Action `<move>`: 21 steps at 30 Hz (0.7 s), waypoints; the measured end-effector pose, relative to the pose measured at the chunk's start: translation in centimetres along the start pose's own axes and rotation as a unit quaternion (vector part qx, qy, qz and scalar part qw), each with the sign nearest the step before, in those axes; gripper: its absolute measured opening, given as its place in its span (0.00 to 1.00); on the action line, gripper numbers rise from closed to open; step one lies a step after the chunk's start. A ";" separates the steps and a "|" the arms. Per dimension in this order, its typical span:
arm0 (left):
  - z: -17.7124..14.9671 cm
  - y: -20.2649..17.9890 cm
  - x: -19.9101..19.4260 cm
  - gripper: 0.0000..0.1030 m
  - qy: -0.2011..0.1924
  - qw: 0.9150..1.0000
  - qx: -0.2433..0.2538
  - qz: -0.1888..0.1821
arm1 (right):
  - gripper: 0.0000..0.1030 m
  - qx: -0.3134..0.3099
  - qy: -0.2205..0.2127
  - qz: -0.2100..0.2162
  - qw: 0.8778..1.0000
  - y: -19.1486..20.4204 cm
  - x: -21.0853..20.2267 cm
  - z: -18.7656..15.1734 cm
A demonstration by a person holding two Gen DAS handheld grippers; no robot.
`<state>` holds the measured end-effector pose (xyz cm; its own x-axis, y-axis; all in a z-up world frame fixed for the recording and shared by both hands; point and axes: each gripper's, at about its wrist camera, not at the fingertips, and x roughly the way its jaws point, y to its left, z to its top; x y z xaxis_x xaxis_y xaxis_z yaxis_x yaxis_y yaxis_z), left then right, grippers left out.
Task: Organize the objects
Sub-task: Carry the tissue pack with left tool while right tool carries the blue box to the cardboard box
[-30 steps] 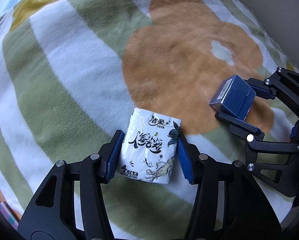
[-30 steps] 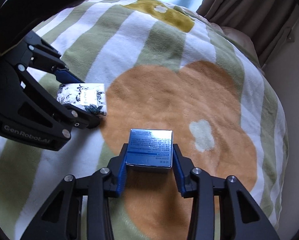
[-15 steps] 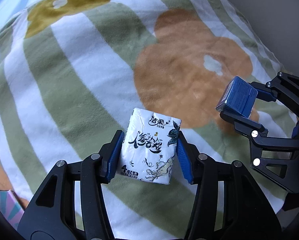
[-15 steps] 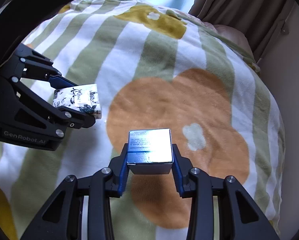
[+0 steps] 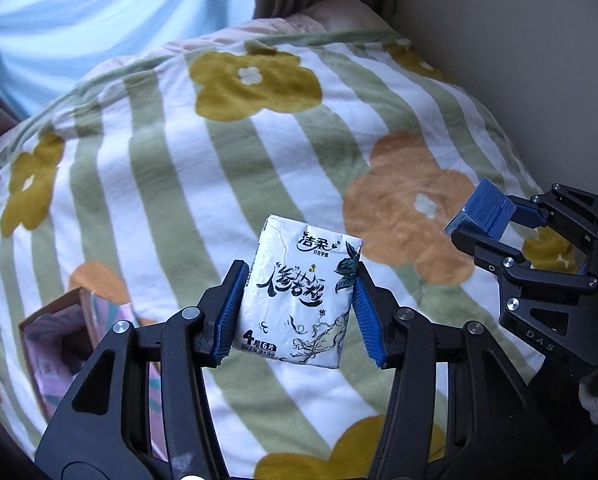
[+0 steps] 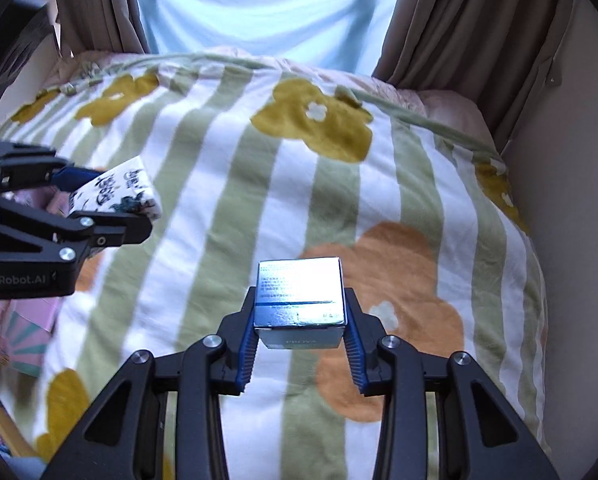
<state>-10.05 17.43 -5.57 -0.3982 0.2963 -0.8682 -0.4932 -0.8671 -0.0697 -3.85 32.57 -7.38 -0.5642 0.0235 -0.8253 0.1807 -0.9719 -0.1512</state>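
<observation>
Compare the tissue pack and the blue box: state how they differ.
The tissue pack is white, soft and crinkled, with black ink artwork; the blue box is rigid, glossy and sharp-edged. The pack is flat; the box is blocky. Shared: each is clamped in a hand-held gripper, left and right, above the blanket.

A bed [image 5: 227, 184] fills both views, covered by a soft fleece blanket in white and sage-green stripes [image 6: 259, 184] printed with mustard-yellow and orange flowers, its far edge meeting pale blue curtains flanked by brown drapes. At the bed's left side an open cardboard box with a pink and teal patterned interior [image 5: 55, 344] sits on the blanket, partly hidden in the right wrist view [image 6: 23, 328]. A pinkish pillow or under-sheet [image 6: 447, 106] shows past the blanket's far right corner, next to the wall.
</observation>
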 end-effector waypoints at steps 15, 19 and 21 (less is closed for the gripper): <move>-6.9 10.0 -12.9 0.47 -0.045 0.978 -0.162 0.122 | 0.34 0.047 0.006 0.063 0.997 8.4 -6.1 5.1; -9.1 10.8 -13.4 0.47 -0.039 0.973 -0.181 0.134 | 0.34 0.049 0.010 0.066 0.997 10.3 -6.5 4.6; -10.0 10.7 -13.5 0.47 -0.040 0.971 -0.187 0.146 | 0.34 0.053 0.016 0.067 0.996 10.9 -6.6 4.1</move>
<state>-2.20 0.12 0.52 -0.5451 0.0334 -0.8377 -0.0414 -0.9991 -0.0129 -1.44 20.82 -1.32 -0.5142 -0.1016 -0.8516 0.1656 -0.9860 0.0176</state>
